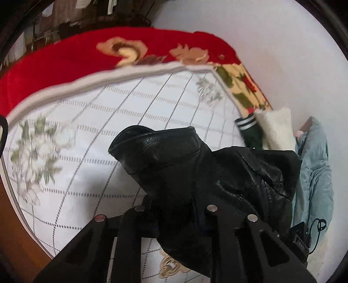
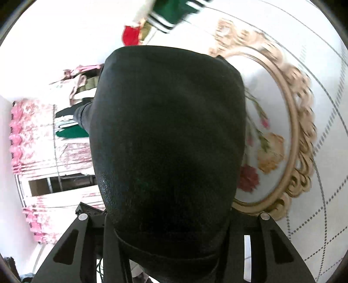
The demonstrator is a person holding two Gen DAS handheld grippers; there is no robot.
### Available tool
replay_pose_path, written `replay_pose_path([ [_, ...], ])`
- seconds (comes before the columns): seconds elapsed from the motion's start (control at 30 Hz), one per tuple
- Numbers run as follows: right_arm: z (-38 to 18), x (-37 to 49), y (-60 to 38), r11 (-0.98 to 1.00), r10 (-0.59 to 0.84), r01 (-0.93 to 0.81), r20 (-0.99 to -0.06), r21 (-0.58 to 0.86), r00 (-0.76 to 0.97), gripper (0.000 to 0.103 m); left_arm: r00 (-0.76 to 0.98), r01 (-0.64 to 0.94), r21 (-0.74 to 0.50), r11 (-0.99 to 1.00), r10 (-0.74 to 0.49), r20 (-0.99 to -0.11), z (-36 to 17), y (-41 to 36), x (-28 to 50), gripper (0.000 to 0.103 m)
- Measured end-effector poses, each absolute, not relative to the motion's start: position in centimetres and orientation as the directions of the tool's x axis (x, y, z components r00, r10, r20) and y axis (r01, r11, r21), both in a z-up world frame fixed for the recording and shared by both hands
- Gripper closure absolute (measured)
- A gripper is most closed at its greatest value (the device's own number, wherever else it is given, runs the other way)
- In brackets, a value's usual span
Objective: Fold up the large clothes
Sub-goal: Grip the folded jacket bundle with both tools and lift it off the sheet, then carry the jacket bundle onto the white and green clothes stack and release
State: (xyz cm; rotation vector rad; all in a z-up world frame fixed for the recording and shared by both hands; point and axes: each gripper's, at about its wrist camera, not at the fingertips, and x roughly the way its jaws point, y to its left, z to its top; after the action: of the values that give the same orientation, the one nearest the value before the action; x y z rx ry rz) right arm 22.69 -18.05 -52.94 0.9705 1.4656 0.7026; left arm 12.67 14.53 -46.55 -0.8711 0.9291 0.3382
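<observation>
A black leather jacket [image 1: 217, 174] is held off a white quilted bedspread [image 1: 97, 135] by two hand-held grippers, one at each end. The left gripper [image 1: 174, 209] points forward and slightly down over the bed, its two fingers closed on a fold of the jacket, which rises from the jaws into a gathered sleeve or collar opening at upper left and drapes down to the right. The right gripper [image 2: 174, 215] is tilted down toward the bed and is likewise clamped on the jacket [image 2: 169, 141], whose smooth black panel bulges up in front of the lens and fills most of that view; the fingertips themselves are hidden under the leather. One jacket is being handled. Beyond it, in the left wrist view, lie one red floral blanket [image 1: 108, 54] along the far edge of the bed, one dark green garment with white-striped cuff [image 1: 250, 128], one cream fleece item [image 1: 276, 128] just beside it, and one pale blue garment [image 1: 315, 169] against the white wall. A small black device with a cable [image 1: 302, 239] sits near the blue garment. In the right wrist view the bedspread [image 2: 315, 217] shows one gold oval medallion [image 2: 300, 122] framing printed flowers, and a pink floral curtain [image 2: 28, 139] hangs at left. The green striped garment [image 2: 171, 13] appears blurred at the top.
</observation>
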Motion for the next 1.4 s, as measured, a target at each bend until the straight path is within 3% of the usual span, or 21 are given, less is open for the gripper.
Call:
replay_pose_path([
  [0.23, -45.4, 30.6, -16.6, 0.421, 0.903, 0.101, -0.427, 0.901, 0.042, 0.058, 0.639, -0.555, -0.509, 0.658, -0.056, -0.768, -39.4, 14.1, 19.5, 0.086],
  [0.57, -33.4, 50.8, -23.2, 0.432, 0.896, -0.04, -0.425, 0.901, 0.128, 0.058, 0.761, -0.43, -0.616, 0.659, -0.102, -0.64, -32.4, 9.2, 39.3, 0.086],
  [0.77, -30.5, 66.0, -29.1, 0.45, 0.889, -0.083, -0.436, 0.889, 0.14, 0.058, 0.795, -0.356, -0.636, 0.685, -0.137, -0.591, -34.3, 5.6, 50.7, 0.086],
  [0.93, -38.5, 75.0, -33.8, 0.47, 0.881, 0.003, -0.469, 0.883, 0.064, 0.056, 0.715, -0.35, -0.561, 0.75, -0.174, -0.677, -41.9, 2.6, 56.1, 0.084],
  [1.03, -43.9, 77.1, -35.3, 0.508, 0.86, 0.038, -0.509, 0.86, 0.023, 0.047, 0.655, -0.332, -0.454, 0.827, -0.144, -0.742, -45.4, 0.6, 57.1, 0.071],
  [1.13, -46.4, 78.6, -36.3, 0.502, 0.864, 0.052, -0.504, 0.863, 0.023, 0.037, 0.641, -0.291, -0.427, 0.856, -0.156, -0.751, -46.3, 0.2, 57.1, 0.057],
  [1.2, -46.7, 79.0, -36.5, 0.494, 0.868, 0.073, -0.497, 0.866, 0.018, 0.035, 0.63, -0.303, -0.39, 0.869, -0.125, -0.767, -45.8, 0.5, 57.2, 0.036],
  [1.23, -46.4, 79.1, -36.5, 0.508, 0.86, 0.076, -0.51, 0.858, 0.018, 0.034, 0.625, -0.307, -0.382, 0.872, -0.118, -0.772, -45.7, 0.5, 57.4, 0.032],
  [1.3, -44.6, 78.6, -36.2, 0.591, 0.804, 0.062, -0.594, 0.804, 0.04, 0.022, 0.61, -0.314, -0.352, 0.882, -0.097, -0.787, -45.1, 0.4, 57.4, 0.013],
  [1.4, -41.4, 77.3, -35.8, 0.734, 0.674, 0.008, -0.731, 0.679, 0.107, 0.014, 0.587, -0.314, -0.272, 0.91, -0.039, -0.809, -44.1, -0.3, 57.2, 0.006],
])
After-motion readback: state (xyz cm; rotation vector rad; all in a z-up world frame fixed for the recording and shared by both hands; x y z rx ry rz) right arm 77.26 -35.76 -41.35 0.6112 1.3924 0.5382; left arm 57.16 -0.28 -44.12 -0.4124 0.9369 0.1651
